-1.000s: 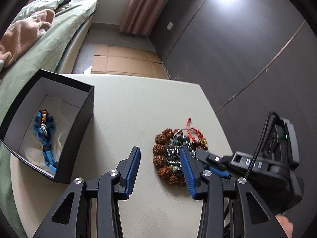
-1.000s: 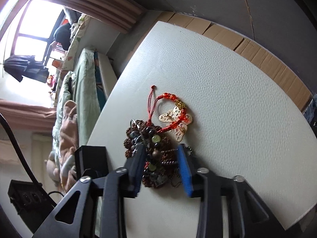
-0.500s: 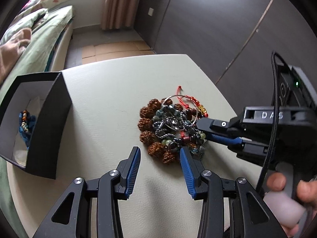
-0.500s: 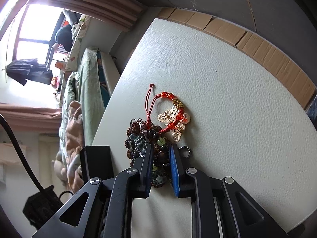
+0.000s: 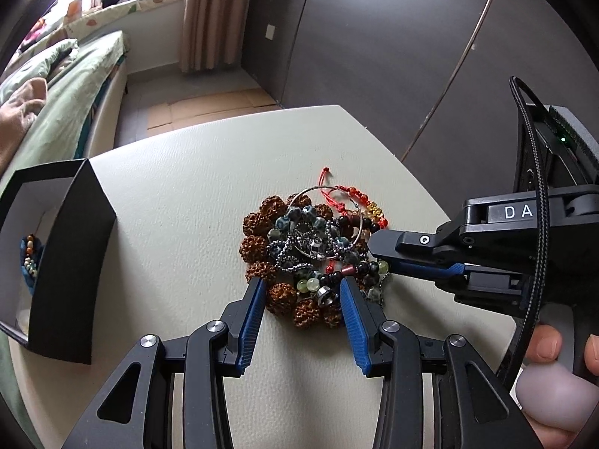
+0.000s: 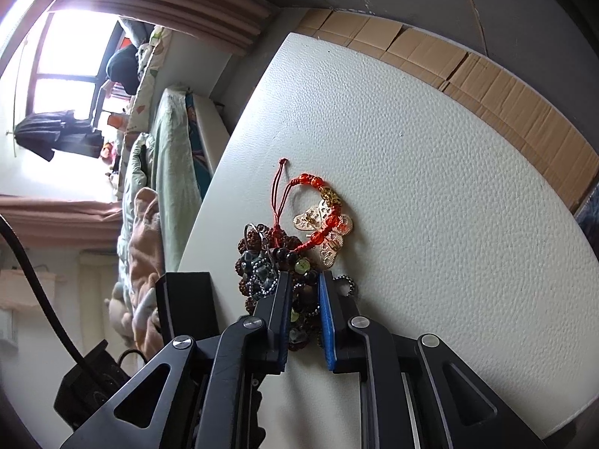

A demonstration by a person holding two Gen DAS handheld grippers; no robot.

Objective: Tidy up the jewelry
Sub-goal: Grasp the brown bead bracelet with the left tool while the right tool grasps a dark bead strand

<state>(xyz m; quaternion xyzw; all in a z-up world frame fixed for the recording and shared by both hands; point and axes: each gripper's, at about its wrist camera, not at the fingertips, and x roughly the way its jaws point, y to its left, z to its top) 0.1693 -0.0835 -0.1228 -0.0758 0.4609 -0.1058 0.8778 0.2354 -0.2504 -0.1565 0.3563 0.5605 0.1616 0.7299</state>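
Observation:
A tangled jewelry pile [image 5: 310, 247] lies on the cream table [image 5: 179, 194]: a brown seed-bead bracelet, grey and green beaded strands, a silver hoop and a red cord bracelet [image 6: 318, 202] with a gold butterfly charm [image 6: 329, 239]. My left gripper [image 5: 301, 284] is open and straddles the pile's near edge, with brown beads between its blue pads. My right gripper [image 6: 304, 277] comes in from the pile's right side [image 5: 374, 242]. Its jaws stand narrow, with a dark and green beaded strand [image 6: 303, 292] pinched between them.
A black box [image 5: 67, 262] with a white lining stands at the table's left edge and holds a blue beaded bracelet [image 5: 28, 265]. A bed [image 5: 75, 75] runs along the left, and flattened cardboard [image 6: 486, 75] covers the floor beyond the table. A person's hand [image 5: 554, 385] grips the right handle.
My left gripper has swung from the bare table onto the pile's near edge, and the box has slid to the left of its view. My right jaws have narrowed onto the beads.

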